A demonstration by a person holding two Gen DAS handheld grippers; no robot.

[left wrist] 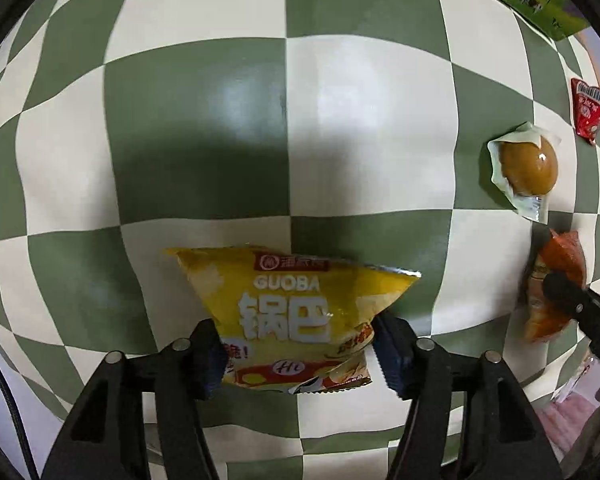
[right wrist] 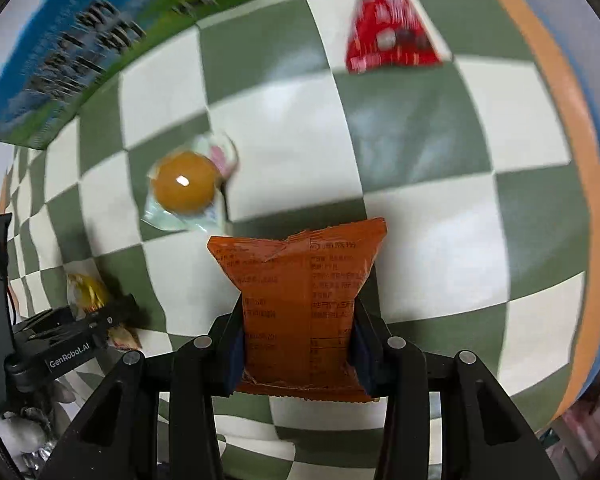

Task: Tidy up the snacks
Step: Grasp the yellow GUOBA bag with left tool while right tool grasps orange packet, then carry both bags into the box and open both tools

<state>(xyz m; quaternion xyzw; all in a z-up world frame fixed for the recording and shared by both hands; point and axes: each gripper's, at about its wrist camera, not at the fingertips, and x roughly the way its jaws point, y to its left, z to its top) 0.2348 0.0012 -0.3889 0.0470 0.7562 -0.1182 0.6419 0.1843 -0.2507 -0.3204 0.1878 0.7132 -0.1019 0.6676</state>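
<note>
A yellow GUOBA snack bag (left wrist: 284, 304) lies on the green-and-white checked cloth (left wrist: 196, 128) between the fingers of my left gripper (left wrist: 296, 332). Its left pad touches the bag and a small gap shows at the right pad, so the gripper stands open. My right gripper (right wrist: 298, 312) points down and is shut on an orange snack bag (right wrist: 300, 280), which is pinched at the waist between both pads. The left wrist view shows that orange bag (left wrist: 560, 256) under the right gripper's finger (left wrist: 560, 292). The right wrist view shows the yellow bag (right wrist: 86, 288) at the far left.
A brown egg in a clear pack (right wrist: 184, 188) lies just beyond the orange bag, also seen as an egg pack (left wrist: 528, 164). A red triangular packet (right wrist: 388, 32) sits farther off. A blue-green box (right wrist: 80, 48) stands at the back. The table's orange rim (right wrist: 580, 160) runs along the right.
</note>
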